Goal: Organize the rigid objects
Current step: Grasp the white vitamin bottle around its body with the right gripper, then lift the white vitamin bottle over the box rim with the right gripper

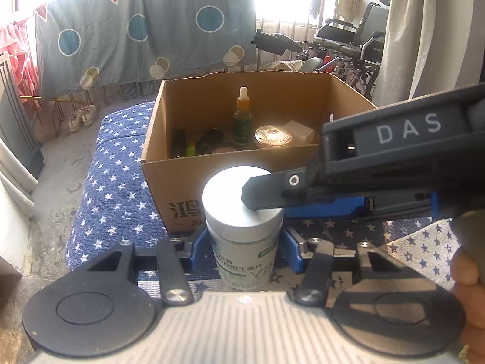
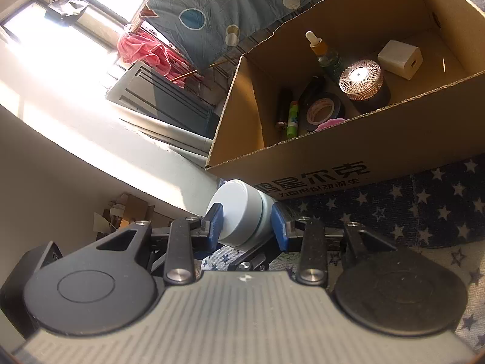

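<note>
A sunlit room with a patterned sheet hung over a railing and a wheelchair in the far corner lay behind a cushion covered in blue cloth with white stars, and on that cloth stood an open cardboard box, probably put there as the place for collecting the loose hard things. It already held a dropper bottle, a jar with a faceted metal lid, a white charger block, a roll of dark tape and a green stick, set close together on its floor. Just in front of the box's near wall was the white bottle with its broad white cap, not yet inside. The left gripper had its blue pads pressed on the bottle's body from both sides below the cap, seemingly to keep it upright and steady. The right gripper came in from the side with its jaws clamped across the cap, one pad on the flat top and the other at the cap's lower edge. Two holds on one bottle suggested either a handover from one hand to the other or a twist of the cap while the body was braced; which, I could not tell. A person's fingers showed at the edge of the left view.
</note>
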Action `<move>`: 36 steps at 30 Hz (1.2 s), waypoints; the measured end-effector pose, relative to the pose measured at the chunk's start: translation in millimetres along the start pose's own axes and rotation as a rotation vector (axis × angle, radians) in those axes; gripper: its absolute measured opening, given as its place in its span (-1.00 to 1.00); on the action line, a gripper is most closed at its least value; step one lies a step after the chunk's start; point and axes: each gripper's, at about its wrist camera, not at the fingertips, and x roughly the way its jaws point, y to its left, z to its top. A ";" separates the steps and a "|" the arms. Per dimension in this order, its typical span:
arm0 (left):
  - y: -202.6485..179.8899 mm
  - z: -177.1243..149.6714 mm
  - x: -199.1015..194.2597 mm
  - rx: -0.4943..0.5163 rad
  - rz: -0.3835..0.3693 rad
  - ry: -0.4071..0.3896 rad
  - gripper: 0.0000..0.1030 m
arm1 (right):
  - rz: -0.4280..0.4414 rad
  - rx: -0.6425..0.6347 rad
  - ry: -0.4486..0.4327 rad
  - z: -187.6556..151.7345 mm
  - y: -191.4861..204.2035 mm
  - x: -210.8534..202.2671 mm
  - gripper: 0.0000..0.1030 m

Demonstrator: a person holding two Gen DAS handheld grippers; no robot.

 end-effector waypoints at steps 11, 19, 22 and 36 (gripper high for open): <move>-30.1 -19.9 7.0 0.064 -0.101 0.030 0.03 | -0.075 0.028 -0.017 -24.0 -24.5 -32.0 -0.21; -33.7 -27.7 4.6 0.109 -0.107 0.039 0.03 | -0.051 0.062 -0.018 -27.5 -35.3 -27.1 -0.16; -34.7 -26.5 5.4 0.118 -0.109 0.047 0.02 | -0.044 0.061 -0.016 -27.2 -36.9 -24.6 -0.13; -38.3 -20.8 16.6 0.117 -0.099 0.081 0.05 | -0.031 0.062 -0.013 -27.2 -38.3 -22.9 -0.10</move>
